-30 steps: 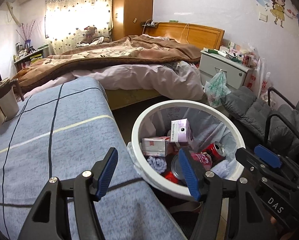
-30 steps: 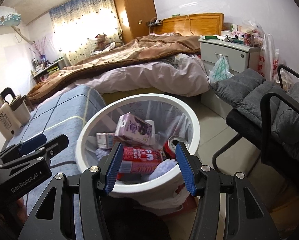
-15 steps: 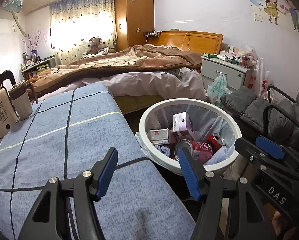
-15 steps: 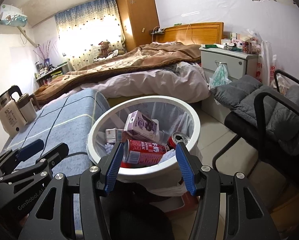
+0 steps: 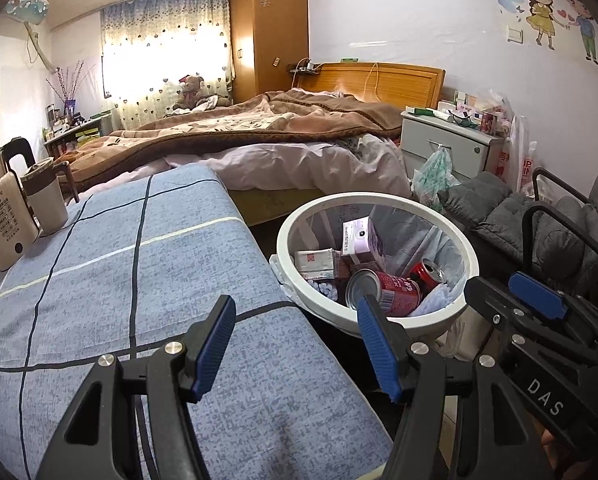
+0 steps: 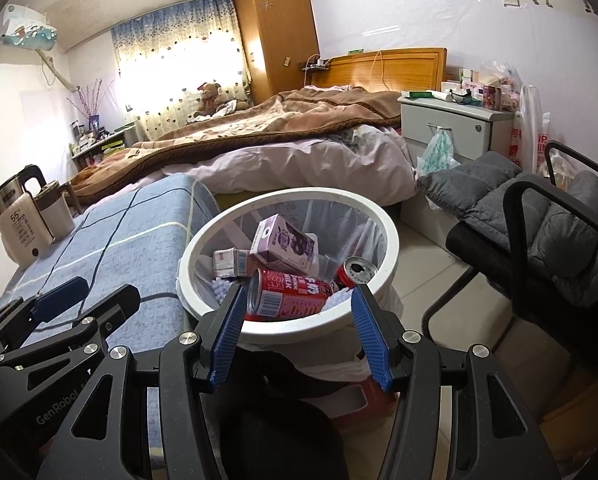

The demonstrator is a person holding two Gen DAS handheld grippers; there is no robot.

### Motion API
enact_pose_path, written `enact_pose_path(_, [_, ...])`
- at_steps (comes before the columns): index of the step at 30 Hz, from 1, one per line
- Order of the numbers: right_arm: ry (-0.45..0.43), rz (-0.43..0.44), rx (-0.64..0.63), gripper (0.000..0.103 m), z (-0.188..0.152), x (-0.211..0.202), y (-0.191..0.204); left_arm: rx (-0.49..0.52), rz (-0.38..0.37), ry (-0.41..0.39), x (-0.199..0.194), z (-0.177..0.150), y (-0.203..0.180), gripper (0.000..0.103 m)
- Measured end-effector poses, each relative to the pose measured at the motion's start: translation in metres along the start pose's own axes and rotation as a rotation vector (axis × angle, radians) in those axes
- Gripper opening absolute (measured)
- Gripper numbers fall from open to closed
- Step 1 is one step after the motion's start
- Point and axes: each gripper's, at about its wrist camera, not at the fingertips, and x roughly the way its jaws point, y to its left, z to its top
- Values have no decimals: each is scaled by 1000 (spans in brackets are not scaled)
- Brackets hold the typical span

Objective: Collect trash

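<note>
Both grippers, left [image 5: 295, 350] and right [image 6: 299, 336], have drawn back from the bin [image 6: 383, 224] with fingers open and empty, the trash [image 6: 289, 292] lying inside, so collecting looks finished.

This is a lived-in bedroom in a home. An unmade bed [image 5: 267, 136] with a brown blanket and a wooden headboard [image 5: 383, 82] fills the middle, with a teddy bear [image 6: 209, 98] at its far end below a curtained window [image 5: 159, 44]. A tall wooden wardrobe [image 5: 269, 32] stands in the corner, and a cluttered white nightstand [image 6: 455, 124] sits beside the bed. Cartoon stickers [image 5: 555, 20] of two children decorate the wall. A cushioned chair [image 6: 539, 240], an electric kettle [image 5: 1, 204] on a blue checked cloth [image 5: 119, 280], and a white bin [image 6: 383, 216] holding cans and cartons complete the domestic setting.
</note>
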Motion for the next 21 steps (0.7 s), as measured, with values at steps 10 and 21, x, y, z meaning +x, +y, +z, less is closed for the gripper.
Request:
enact_pose_path(10, [-7,-5,0,55,-1,-1,0,-3,5,-2,-2,-1,0,65])
enact_pose_path(21, [-12,-6,-1,55,-3,-4,0,-6,8,5,-2,-1,0,66])
